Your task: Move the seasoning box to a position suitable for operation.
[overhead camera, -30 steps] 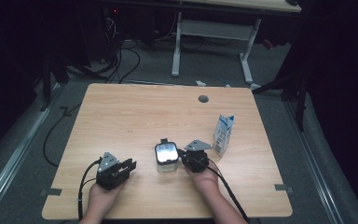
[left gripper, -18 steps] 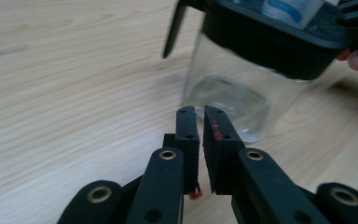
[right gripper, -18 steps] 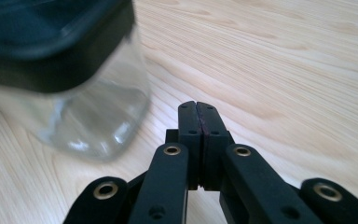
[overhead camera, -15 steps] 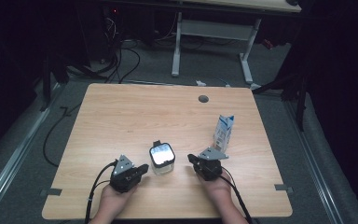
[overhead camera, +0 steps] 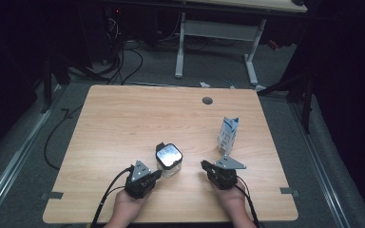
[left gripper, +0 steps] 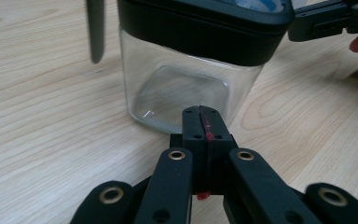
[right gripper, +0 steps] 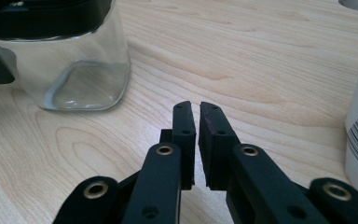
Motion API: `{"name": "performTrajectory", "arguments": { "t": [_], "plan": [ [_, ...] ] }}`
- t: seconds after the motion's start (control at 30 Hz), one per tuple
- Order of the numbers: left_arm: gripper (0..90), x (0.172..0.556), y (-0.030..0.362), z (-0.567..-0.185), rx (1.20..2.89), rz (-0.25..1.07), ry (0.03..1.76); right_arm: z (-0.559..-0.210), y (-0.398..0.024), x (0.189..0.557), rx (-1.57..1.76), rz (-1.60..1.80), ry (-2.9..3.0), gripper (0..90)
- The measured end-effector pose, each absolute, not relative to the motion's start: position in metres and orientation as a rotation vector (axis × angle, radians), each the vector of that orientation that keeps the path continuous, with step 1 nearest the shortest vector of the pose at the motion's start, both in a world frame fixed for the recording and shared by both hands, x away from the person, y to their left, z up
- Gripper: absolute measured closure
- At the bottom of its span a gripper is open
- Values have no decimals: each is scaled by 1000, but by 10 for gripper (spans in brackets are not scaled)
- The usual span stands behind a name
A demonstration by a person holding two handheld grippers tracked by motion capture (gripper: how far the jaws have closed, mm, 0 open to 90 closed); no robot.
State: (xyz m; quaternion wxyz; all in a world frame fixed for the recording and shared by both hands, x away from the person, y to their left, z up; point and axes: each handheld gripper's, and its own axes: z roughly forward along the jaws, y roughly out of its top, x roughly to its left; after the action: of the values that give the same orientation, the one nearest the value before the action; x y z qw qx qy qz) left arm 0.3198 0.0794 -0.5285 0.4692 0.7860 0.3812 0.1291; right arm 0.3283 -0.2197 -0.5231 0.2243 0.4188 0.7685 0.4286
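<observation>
near the front edge of the wooden table (overhead camera: 123,123), the left gripper (overhead camera: 148,176) lies low in the person's hand with its jaws pressed fully together and nothing between them; in the left gripper view its closed tips (left gripper: 200,122) sit just short of the jar's base. the right gripper (overhead camera: 208,167), also near the front edge and a little right of centre, has its jaws a narrow slit apart; they have just been opening slightly, with only bare wood between them in the right gripper view (right gripper: 197,122).

between the two grippers, a little further in, stands the square glass jar (overhead camera: 169,160), upright, with clear walls, a thick black lid rim (left gripper: 200,28) and a shiny lid top. it looks empty, so probably fairly light for glass, but rigid, smooth and slippery on the walls, and breakable if knocked over or dropped. the black lid band looks like the safer place to take hold, across two flat opposite sides, with the other gripper steadying the glass body low down.

further back toward the right edge stands a small blue and white carton (overhead camera: 228,135), upright, well apart from the jar. near the far edge is a round cable hole (overhead camera: 207,100).
</observation>
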Motion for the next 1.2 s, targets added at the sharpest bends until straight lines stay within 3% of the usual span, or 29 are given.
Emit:
{"name": "performTrajectory", "arguments": {
  "t": [0.1,0.27,0.63,0.83,1.2],
  "plan": [
    [872,318,79,-527,1914,316,944,-523,-222,330,1165,1191,2130,834],
    [742,318,90,-517,1892,332,957,-522,-226,330,1173,1205,2138,807],
    [547,324,109,-499,1868,380,922,-518,-229,332,1189,1220,2121,644],
    [523,333,114,-487,1840,364,904,-519,-231,333,1218,1190,2109,677],
    [586,356,105,-469,1838,403,866,-522,-230,332,1209,1193,2145,687]
  ]
}}
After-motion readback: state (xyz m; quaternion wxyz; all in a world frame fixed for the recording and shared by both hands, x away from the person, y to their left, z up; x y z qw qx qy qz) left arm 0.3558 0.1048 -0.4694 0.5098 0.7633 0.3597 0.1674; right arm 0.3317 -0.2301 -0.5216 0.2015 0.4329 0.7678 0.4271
